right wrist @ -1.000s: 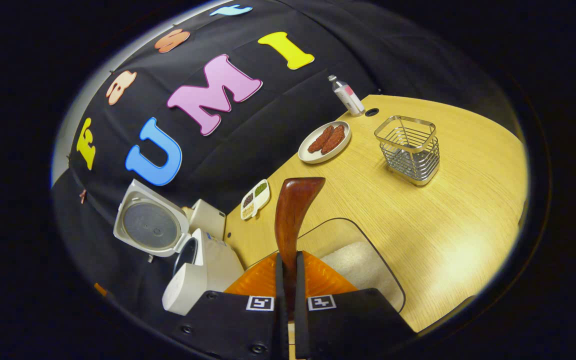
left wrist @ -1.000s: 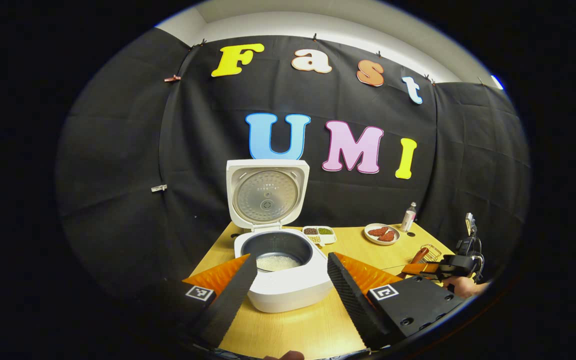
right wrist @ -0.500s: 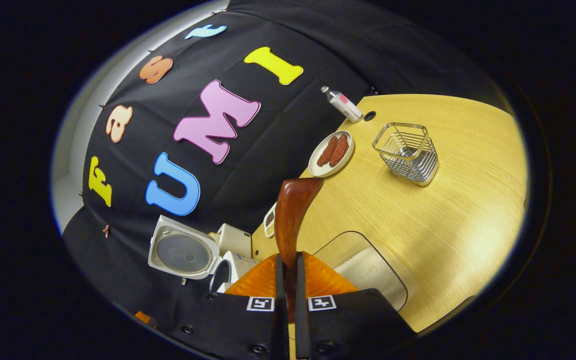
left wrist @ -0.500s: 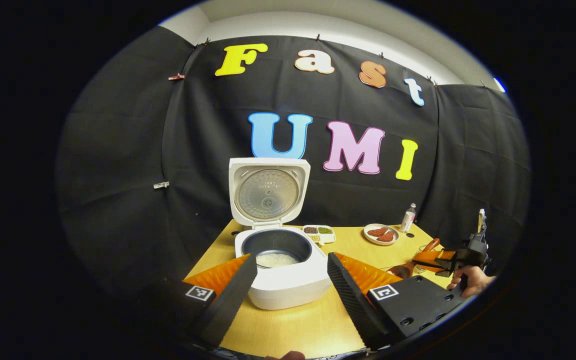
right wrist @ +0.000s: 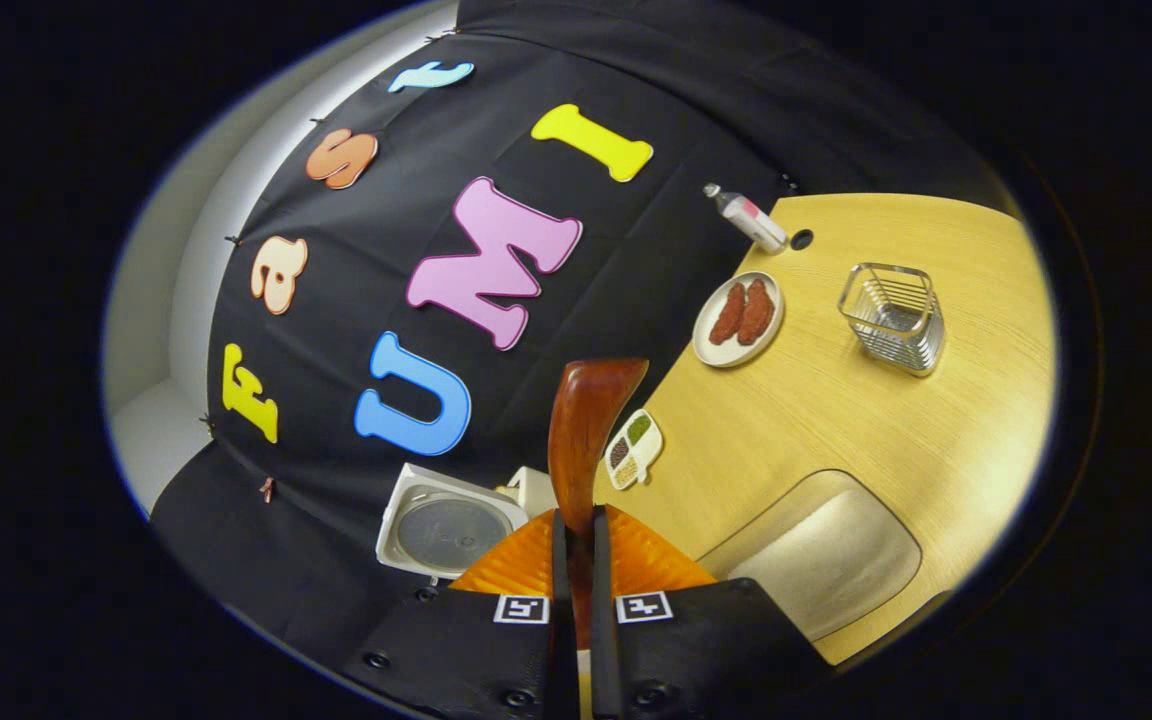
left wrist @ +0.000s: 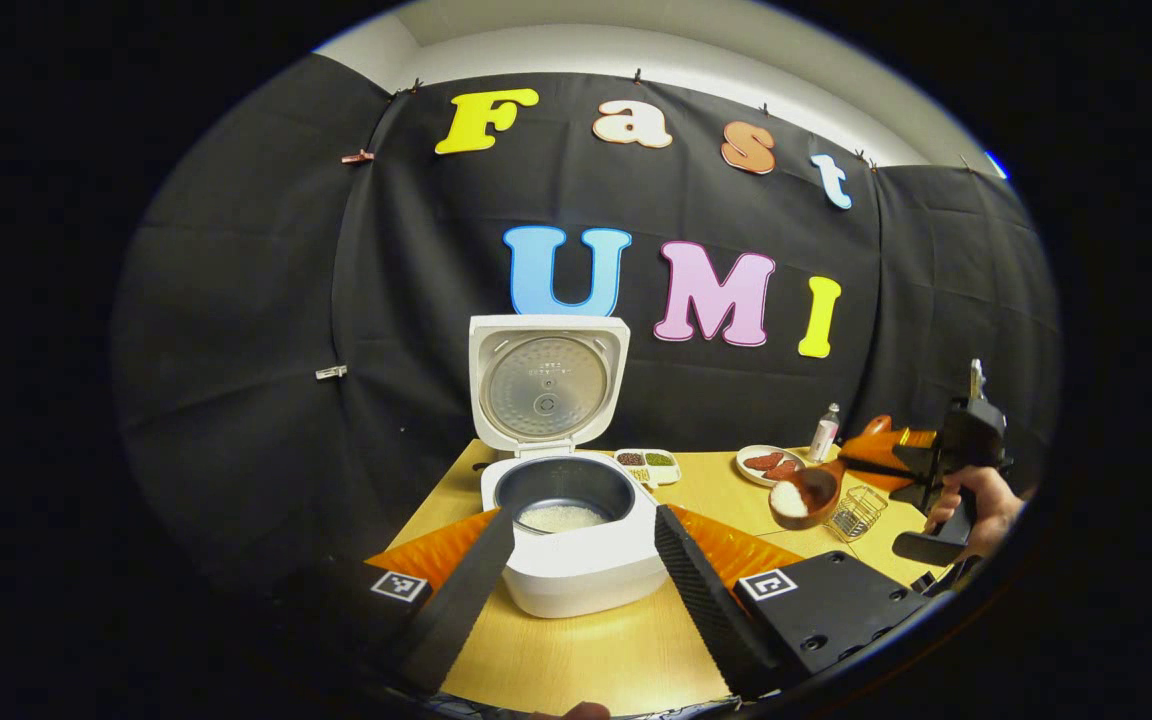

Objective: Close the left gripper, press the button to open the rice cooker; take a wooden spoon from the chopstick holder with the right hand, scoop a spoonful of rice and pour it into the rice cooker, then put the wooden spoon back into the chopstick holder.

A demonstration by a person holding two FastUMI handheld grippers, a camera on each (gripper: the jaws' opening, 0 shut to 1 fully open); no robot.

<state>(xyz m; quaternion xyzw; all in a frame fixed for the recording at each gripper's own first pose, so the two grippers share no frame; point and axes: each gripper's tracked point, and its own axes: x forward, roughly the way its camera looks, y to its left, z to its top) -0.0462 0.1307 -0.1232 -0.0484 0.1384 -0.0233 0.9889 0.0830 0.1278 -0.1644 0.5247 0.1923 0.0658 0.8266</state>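
Nearest the lens of the left gripper view, left gripper with jaws wide apart and nothing between them, poised low over the near edge of the table; just beyond the fingertips, rice cooker standing open toward the table's left edge, lid tipped upright at the back, inner pot holding a shallow layer of rice. Off toward the right edge, right gripper gripped by a hand and raised clear of the table; jaws clamped together on the handle of the wooden spoon, bowl turned up and carrying a small heap of white rice, hanging in the air between cooker and chopstick holder. Same clamp seen close in the right gripper view, spoon handle rising straight out from between the fingers. Below and to the right there, tray of rice on the table; farther on, divided dish of grains, then plate of meat, wire chopstick holder standing empty, and bottle lying against the far edge.
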